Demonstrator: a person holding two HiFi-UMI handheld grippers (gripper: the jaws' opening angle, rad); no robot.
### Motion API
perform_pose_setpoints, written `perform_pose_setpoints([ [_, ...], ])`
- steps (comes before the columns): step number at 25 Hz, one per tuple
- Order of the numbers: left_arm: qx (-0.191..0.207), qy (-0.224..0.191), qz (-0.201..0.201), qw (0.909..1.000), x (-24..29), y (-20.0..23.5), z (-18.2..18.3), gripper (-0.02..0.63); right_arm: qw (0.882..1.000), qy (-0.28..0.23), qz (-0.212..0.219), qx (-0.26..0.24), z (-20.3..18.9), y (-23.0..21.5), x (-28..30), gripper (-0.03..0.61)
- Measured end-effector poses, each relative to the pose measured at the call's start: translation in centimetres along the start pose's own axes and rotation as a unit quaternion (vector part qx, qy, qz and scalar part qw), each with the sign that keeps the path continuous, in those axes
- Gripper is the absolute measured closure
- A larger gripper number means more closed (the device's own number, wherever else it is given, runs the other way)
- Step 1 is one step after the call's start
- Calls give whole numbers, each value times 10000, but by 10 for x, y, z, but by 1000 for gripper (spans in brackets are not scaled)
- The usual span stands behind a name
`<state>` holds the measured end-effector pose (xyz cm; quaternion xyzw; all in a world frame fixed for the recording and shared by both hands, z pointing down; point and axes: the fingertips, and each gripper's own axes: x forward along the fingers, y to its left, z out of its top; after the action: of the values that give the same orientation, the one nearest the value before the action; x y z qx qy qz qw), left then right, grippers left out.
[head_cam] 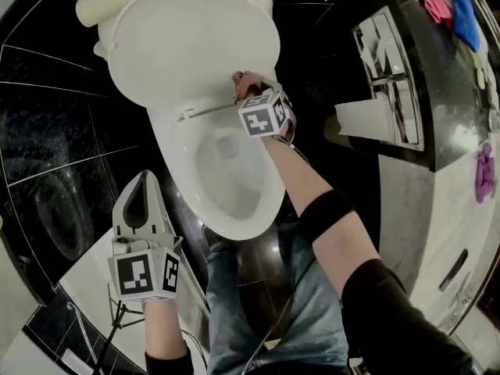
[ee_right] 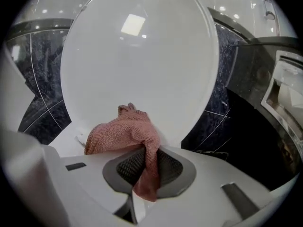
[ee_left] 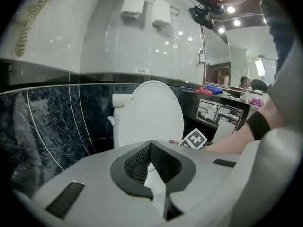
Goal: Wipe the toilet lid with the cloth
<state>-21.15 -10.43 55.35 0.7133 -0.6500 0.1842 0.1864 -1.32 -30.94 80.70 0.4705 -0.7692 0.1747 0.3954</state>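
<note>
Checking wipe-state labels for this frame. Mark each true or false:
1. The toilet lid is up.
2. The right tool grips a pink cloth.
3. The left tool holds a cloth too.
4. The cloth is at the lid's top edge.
1. True. The lid stands raised.
2. True. The right tool is shut on the cloth.
3. False. The left tool is shut with nothing between its jaws, and it is off to the side, apart from the toilet.
4. False. The cloth sits low on the lid, by its bottom edge.
</note>
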Motion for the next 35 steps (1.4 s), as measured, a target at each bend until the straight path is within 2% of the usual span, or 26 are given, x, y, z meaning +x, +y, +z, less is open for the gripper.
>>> perform_pose_setpoints([
  [5,-76,78,165,9998,-10,16,-18,611,9994,313,49,-116,-22,19,21,508],
  [11,-185,89,319,9993,-19,31,-29,611,9980,491,75,-403,-23,35,27,512],
  [15,-227,82,306,9992,-23,28,-29,611,9976,479,135,-487,-24,37,26,511],
  [18,-260,55,298,9992,-29,28,-21,611,9975,313,17,-639,-9,33,4,511],
  [22,-367,-32,261,9990,-40,24,0,611,9974,-89,12,-708,26,31,-42,511],
  [26,-423,-187,216,9987,-52,23,33,611,9949,-704,14,-724,92,24,-103,511],
  [31,-436,-396,211,9980,-69,30,72,611,9838,-1514,-36,-964,188,23,-175,509],
  [35,-455,-533,242,9973,-80,40,96,611,9751,-1889,-113,-1157,242,27,-206,509],
])
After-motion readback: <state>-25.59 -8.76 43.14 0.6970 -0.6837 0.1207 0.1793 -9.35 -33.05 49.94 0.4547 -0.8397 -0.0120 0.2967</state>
